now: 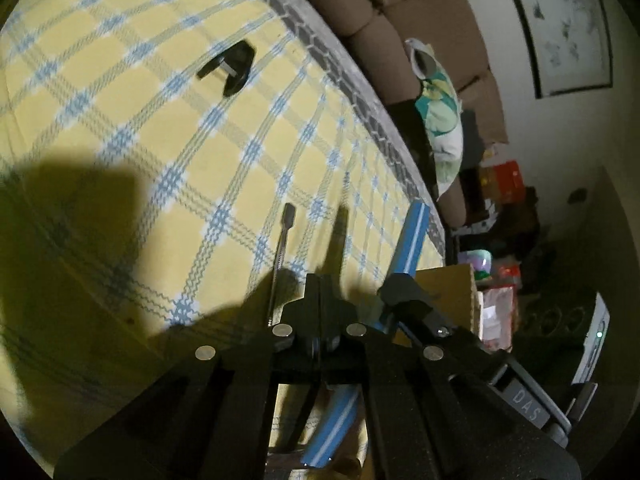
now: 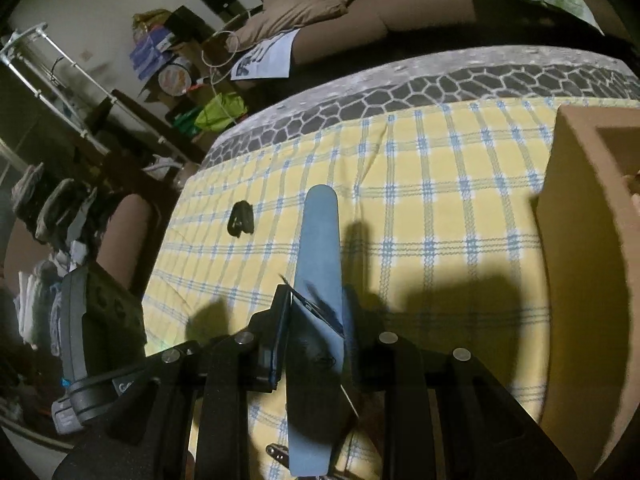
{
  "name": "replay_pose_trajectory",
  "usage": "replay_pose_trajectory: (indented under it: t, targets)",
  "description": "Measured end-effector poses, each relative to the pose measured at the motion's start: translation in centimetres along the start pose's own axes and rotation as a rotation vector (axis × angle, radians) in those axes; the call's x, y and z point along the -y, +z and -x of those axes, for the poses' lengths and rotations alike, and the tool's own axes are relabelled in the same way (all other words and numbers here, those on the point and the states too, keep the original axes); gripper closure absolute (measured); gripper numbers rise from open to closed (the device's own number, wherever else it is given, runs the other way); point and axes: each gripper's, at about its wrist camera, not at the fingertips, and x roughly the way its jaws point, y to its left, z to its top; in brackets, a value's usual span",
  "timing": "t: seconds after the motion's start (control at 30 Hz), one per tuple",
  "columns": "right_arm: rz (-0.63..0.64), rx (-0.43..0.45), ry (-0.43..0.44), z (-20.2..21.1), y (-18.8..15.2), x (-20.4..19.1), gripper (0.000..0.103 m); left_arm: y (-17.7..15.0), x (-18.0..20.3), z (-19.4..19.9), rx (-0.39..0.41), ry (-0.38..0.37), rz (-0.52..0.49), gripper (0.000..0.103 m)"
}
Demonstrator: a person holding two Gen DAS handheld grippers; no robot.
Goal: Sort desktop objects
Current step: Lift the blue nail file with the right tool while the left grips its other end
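Looking along the left gripper (image 1: 320, 280), its jaws are pressed together with nothing between them; a thin metal tool (image 1: 280, 256) lies just to its left on the yellow checked cloth (image 1: 160, 120), and a black clip (image 1: 230, 68) sits well ahead. From the right wrist, the right gripper (image 2: 316, 312) is clamped on a blue nail file (image 2: 320, 248) that juts forward above the cloth, with a cardboard box (image 2: 580, 260) to the right.

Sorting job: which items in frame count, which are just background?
In play: blue nail file in right tool; thin metal pick beside shut left tool; black clip; cardboard box.

Background: sofa, printed pillow, wall picture.
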Motion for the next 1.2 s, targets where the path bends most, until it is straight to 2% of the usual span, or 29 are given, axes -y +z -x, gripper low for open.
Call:
replay_pose_trajectory:
  t: [0.13,0.23,0.3,0.37,0.5,0.57,0.7,0.77,0.9,0.97,1.0,1.07,1.1,1.2]
  targets:
    - [-0.015,0.022,0.043,1.7,0.5,-0.4,0.078,-0.3,1.4,2.2,0.016,-0.007,-0.069,0.103]
    - [0.008,0.032,0.039,2.7,0.9,-1.3,0.078,-1.2,2.7,3.6,-0.008,-0.082,-0.137,0.102]
    - [0.007,0.044,0.052,3.4,1.0,-1.7,0.078,-2.0,3.2,4.5,-0.023,-0.114,-0.166,0.09]
    - [0.007,0.053,0.063,4.2,1.1,-2.2,0.078,-2.6,3.7,5.5,-0.017,-0.124,-0.194,0.065]
    - [0.037,0.072,0.049,6.2,1.2,-3.6,0.078,-3.7,4.1,7.7,-0.023,-0.181,-0.178,0.057]
    - [0.046,0.08,0.046,7.3,1.1,-4.2,0.078,-4.2,4.5,9.2,-0.016,-0.208,-0.174,0.045]
    - [0.072,0.089,0.029,9.1,0.6,-5.2,0.078,-5.1,5.4,12.2,0.009,-0.297,-0.149,0.031]
    - [0.075,0.083,0.036,9.6,0.2,-5.6,0.078,-6.1,6.1,13.4,0.016,-0.339,-0.176,0.025]
    - [0.064,0.042,0.113,10.4,-1.1,-6.8,0.078,-8.0,7.7,14.1,0.02,-0.223,-0.338,0.025]
    - [0.077,0.022,0.124,10.7,-1.7,-7.7,0.078,-8.8,7.9,14.5,0.043,-0.169,-0.403,0.027]
    - [0.097,0.011,0.122,10.9,-2.0,-8.3,0.078,-9.2,7.9,14.7,0.053,-0.14,-0.444,0.03]
    - [0.12,-0.002,0.121,11.2,-2.4,-9.1,0.076,-9.8,7.9,14.9,0.046,-0.102,-0.474,0.057]
    - [0.132,-0.008,0.12,11.4,-2.5,-9.4,0.076,-10.0,7.5,15.1,0.048,-0.068,-0.482,0.061]
    - [0.155,-0.036,0.113,11.5,-3.2,-10.0,0.077,-10.1,6.3,16.0,0.103,-0.001,-0.468,0.06]
